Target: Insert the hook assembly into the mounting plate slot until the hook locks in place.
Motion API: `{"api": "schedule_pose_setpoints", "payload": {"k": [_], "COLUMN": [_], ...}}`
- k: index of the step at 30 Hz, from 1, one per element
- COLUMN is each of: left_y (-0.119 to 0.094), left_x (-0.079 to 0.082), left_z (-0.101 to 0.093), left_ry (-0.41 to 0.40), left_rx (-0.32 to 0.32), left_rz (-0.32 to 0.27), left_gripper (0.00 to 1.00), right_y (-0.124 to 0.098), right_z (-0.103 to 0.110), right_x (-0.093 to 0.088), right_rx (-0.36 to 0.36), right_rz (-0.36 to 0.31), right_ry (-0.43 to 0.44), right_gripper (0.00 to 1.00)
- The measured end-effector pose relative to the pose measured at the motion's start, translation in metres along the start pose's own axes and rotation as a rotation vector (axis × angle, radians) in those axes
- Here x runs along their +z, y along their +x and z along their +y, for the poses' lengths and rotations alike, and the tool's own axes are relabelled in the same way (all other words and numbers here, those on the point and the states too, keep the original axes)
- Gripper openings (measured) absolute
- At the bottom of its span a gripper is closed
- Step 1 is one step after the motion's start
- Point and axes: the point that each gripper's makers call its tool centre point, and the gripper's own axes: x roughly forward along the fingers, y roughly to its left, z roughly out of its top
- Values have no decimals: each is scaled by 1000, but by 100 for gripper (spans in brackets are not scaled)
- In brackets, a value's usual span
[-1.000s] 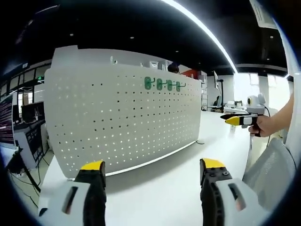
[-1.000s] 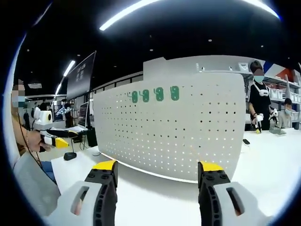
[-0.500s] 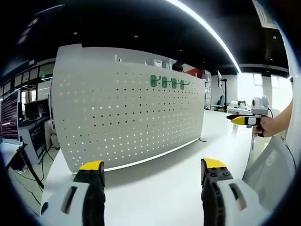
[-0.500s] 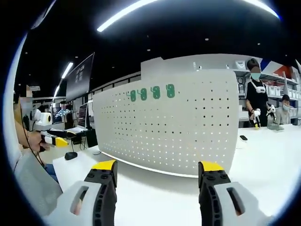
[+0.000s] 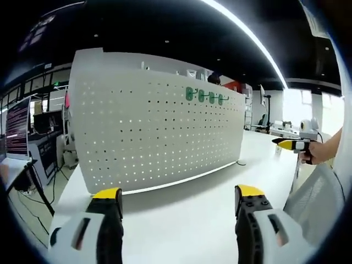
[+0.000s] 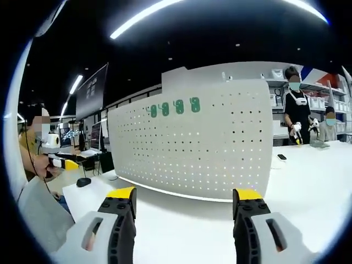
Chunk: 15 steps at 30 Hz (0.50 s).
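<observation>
White perforated mounting plate (image 5: 159, 137) stands upright on the white table (image 5: 187, 220), and four green hooks (image 5: 205, 97) sit in a row near its top edge. In the left gripper view the left gripper (image 5: 176, 201) has its yellow-tipped jaws spread wide with nothing between them, low over the table and well apart from the plate. In the right gripper view the right gripper (image 6: 184, 201) is likewise spread and empty, facing the same plate (image 6: 192, 146) with the hooks (image 6: 176, 107) at upper left. A person (image 6: 297, 110) stands beyond the plate's right edge.
</observation>
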Motion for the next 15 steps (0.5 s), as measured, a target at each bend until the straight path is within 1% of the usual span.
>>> {"api": "schedule_pose_setpoints", "payload": {"k": [7, 15], "left_y": [-5, -5], "left_x": [-6, -9], "left_z": [0, -2], "left_ry": [-1, -2], "left_rx": [4, 6], "left_rz": [9, 17], "left_gripper": [86, 85], "right_y": [-6, -7], "right_z": [-3, -4], "right_x": [-2, -4], "right_rx": [-13, -18], "right_rz": [4, 8], "right_ry": [10, 8], "right_gripper": [69, 69]}}
